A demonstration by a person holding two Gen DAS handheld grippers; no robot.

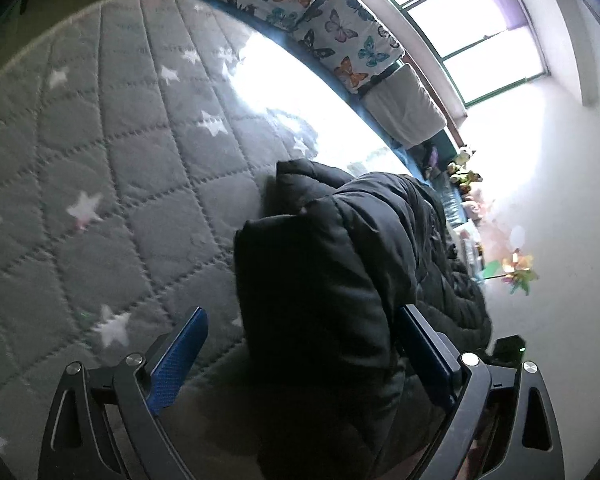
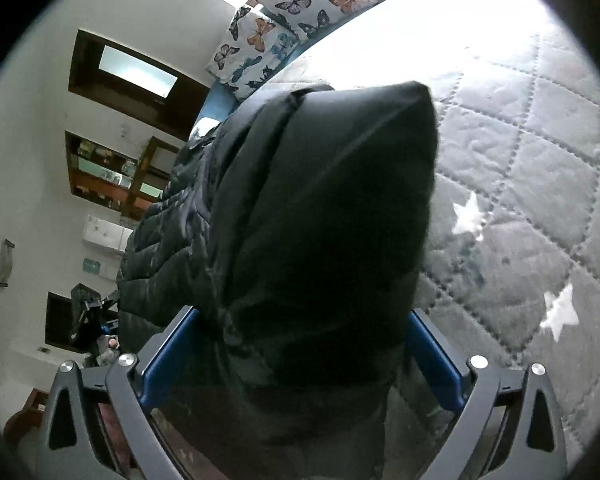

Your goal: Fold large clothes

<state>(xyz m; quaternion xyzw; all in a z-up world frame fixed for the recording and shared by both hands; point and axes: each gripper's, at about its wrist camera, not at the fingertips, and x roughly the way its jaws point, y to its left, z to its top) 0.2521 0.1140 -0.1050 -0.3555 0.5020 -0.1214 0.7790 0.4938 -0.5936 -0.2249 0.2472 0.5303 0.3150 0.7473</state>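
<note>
A black puffer jacket [image 1: 340, 248] lies bunched on a grey quilted bedspread with white stars [image 1: 100, 140]. In the left wrist view my left gripper [image 1: 304, 320] stands wide open, its blue pads on either side of a jacket fold that touches the right pad [image 1: 424, 344]; the left pad [image 1: 180, 356] is apart from it. In the right wrist view the jacket [image 2: 320, 220] fills the middle and rises from between my right gripper's [image 2: 304, 320] blue pads, which are spread wide around the thick fabric.
Butterfly-print pillows [image 1: 332, 28] and a white pillow [image 1: 404, 108] line the bed's far edge under a bright window [image 1: 476, 36]. Soft toys [image 1: 466, 172] and a pinwheel [image 1: 516, 274] stand by the wall. Wooden shelves [image 2: 112, 172] hang on the wall at left.
</note>
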